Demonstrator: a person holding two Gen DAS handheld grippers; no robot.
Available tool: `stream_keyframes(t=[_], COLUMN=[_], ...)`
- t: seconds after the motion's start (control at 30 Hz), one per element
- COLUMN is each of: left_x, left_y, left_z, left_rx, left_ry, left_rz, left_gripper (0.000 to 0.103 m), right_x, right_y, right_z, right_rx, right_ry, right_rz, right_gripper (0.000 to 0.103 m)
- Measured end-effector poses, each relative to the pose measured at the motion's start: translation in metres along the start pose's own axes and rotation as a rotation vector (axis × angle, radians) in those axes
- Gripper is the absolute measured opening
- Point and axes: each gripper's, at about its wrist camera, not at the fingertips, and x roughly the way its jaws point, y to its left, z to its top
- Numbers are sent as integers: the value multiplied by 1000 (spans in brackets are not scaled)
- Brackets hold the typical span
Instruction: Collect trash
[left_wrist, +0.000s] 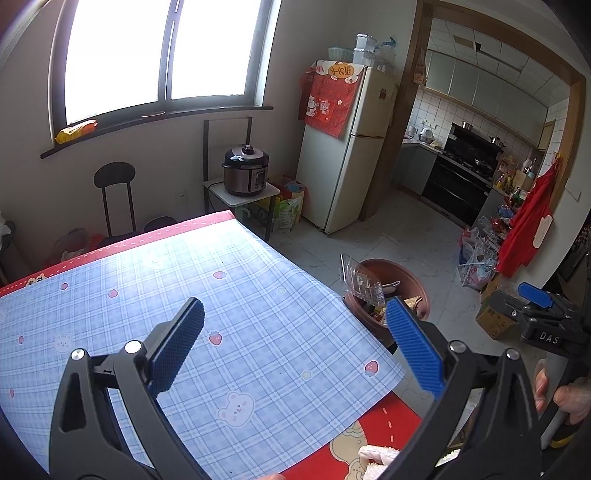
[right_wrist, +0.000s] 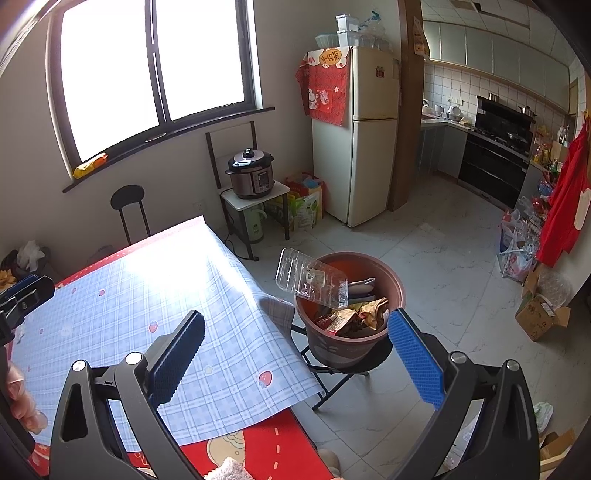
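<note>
Table (left_wrist: 92, 254) — blue plaid sheet (left_wrist: 221, 332) over a red cloth (left_wrist: 369, 439), white towel (left_wrist: 376, 459) at the near edge.

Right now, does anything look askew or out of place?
Yes: the clear tray sticks up tilted over the bin rim, resting on piled wrappers. Both grippers, left and right, are open and hold nothing.

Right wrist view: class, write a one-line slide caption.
Open right gripper hovers above a trash-filled bin beside the checked table, a clear plastic tray leaning on its rim.
</note>
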Motion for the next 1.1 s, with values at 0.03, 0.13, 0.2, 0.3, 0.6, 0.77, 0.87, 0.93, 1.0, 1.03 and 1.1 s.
stream_keyframes(t=[0.03,0.13,0.2,0.3,0.6,0.77,0.87,0.93,1.0,1.03,1.1], left_x=[0,-1,-2,-4,-7,-7,-9,-10,-10,-10,-9], left_y=[0,-1,-2,-3,-4,-6,-7,-6,-6,-5,-5], left_z=[1,2,2,3,4,5,5,5,5,5,6], left_rx=[1,4,5,5,12,15,23,25,23,22,23], left_ry=[-2,-8,-16,-31,-52,-60,-65,-68,-71,-71,-70], left_rz=[2,7,10,10,11,9,7,10,13,15,23], left_gripper=[97,97,97,97,97,97,97,97,97,97,97], right_x=[0,1,0,-2,-9,-10,-10,-11,-12,-12,-12], right_y=[0,-1,-1,-3,-6,-6,-6,-6,-5,-4,-4], right_z=[1,3,2,2,4,5,5,6,7,7,7], right_rx=[1,4,6,13,21,20,20,21,20,18,17], right_ry=[-4,-14,-21,-36,-81,-90,-93,-97,-100,-102,-104], right_rz=[-1,-1,-2,-4,-20,-22,-23,-25,-27,-27,-28], right_gripper=[98,98,98,98,98,98,98,98,98,98,98])
